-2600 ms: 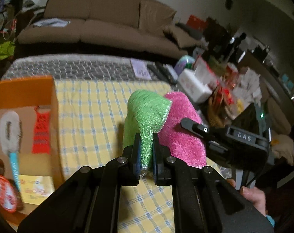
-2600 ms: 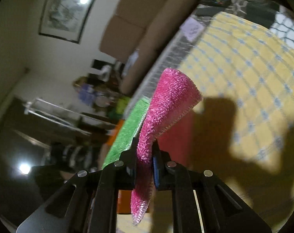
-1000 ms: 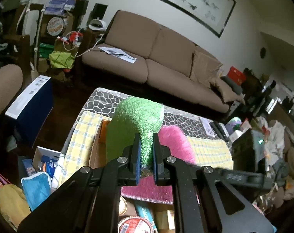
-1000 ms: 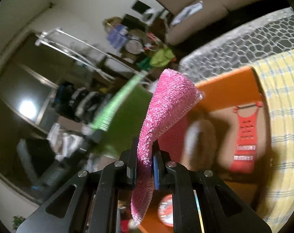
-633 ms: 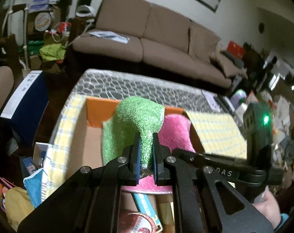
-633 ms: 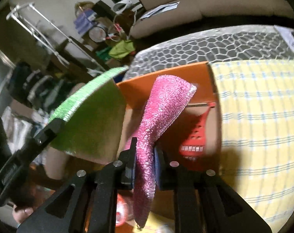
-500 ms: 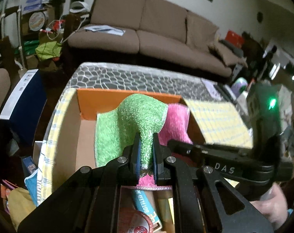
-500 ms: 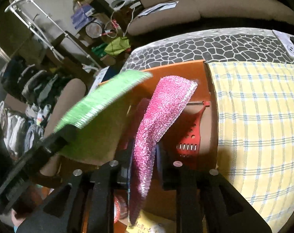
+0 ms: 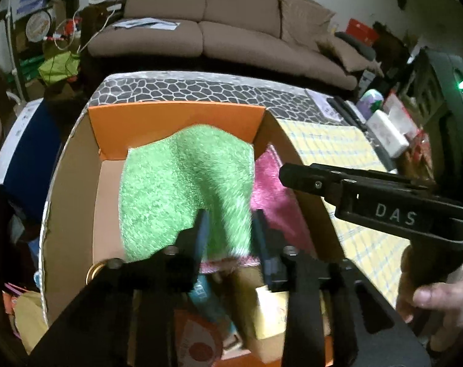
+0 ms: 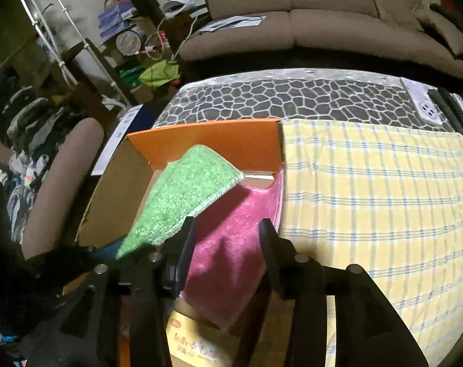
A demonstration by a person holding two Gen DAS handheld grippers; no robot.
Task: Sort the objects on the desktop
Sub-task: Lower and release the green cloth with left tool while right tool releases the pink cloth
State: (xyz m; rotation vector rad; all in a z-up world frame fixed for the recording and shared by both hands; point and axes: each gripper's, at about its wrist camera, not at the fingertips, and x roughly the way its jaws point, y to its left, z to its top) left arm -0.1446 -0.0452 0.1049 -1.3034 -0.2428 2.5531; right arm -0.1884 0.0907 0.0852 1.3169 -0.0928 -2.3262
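An orange cardboard box (image 9: 176,122) stands at the left end of the table; it also shows in the right wrist view (image 10: 207,139). A green cloth (image 9: 182,183) lies inside it, partly over a pink cloth (image 9: 271,189). My left gripper (image 9: 229,232) is open above the box, its jaws spread on either side of the green cloth's near edge. My right gripper (image 10: 226,241) is open too, jaws apart over the pink cloth (image 10: 228,257), with the green cloth (image 10: 185,195) to its left. The right gripper's body crosses the left wrist view at the right.
A yellow checked tablecloth (image 10: 375,202) covers the table right of the box. Packets and a round tin (image 9: 200,345) lie in the box's near end. A brown sofa (image 9: 225,27) stands behind. Clutter, including a white box (image 9: 387,140), sits at the far right.
Both grippers carried their cloths left over the box and lowered them. Both jaws have now opened; the green and pink cloths have dropped into the box.
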